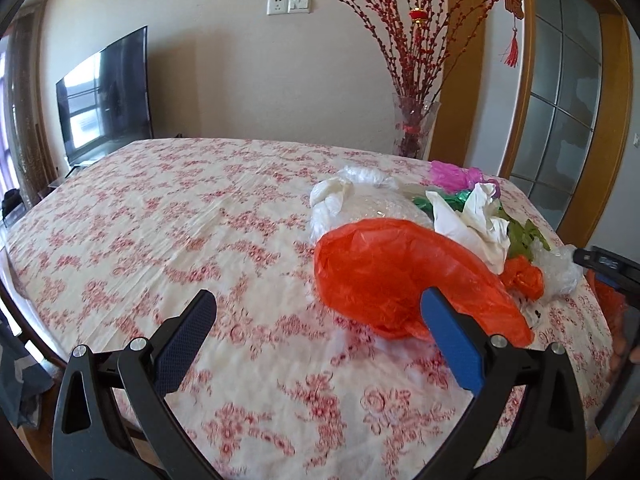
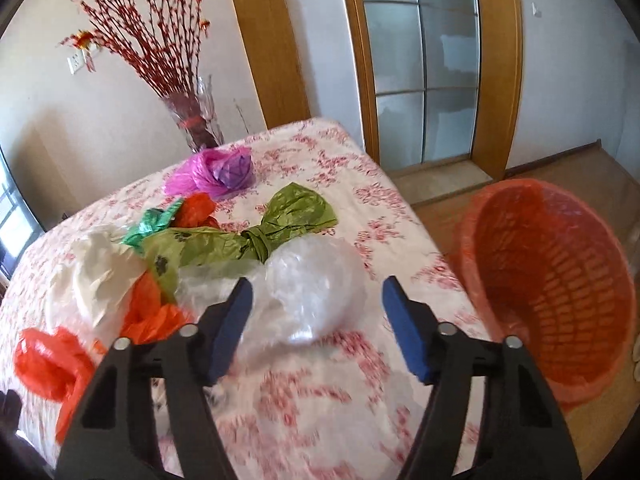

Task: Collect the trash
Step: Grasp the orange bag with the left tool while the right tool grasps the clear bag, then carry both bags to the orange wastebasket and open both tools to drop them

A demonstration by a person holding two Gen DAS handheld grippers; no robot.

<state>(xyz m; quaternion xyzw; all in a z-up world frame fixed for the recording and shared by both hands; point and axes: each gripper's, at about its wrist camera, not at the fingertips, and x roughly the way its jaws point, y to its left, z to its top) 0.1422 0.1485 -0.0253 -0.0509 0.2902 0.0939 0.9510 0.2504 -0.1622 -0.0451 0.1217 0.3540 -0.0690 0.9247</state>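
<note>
A heap of crumpled plastic bags lies on the flowered tablecloth (image 1: 160, 220). In the left wrist view a big orange bag (image 1: 392, 276) is nearest, with a white bag (image 1: 472, 216), a clear bag (image 1: 360, 204) and a pink bag (image 1: 452, 174) behind. My left gripper (image 1: 320, 312) is open and empty, just short of the orange bag. In the right wrist view my right gripper (image 2: 318, 296) is open around a clear bag (image 2: 312, 292), jaws apart from it. A green bag (image 2: 256, 236), pink bag (image 2: 216, 172), white bag (image 2: 100, 276) and orange bag (image 2: 60, 364) lie beyond and left.
An orange mesh waste basket (image 2: 560, 280) stands on the wooden floor right of the table. A glass vase of red branches (image 1: 414, 128) stands at the table's far edge. A TV (image 1: 104, 96) is at the far left. The right gripper's tip (image 1: 608, 264) shows at the right edge.
</note>
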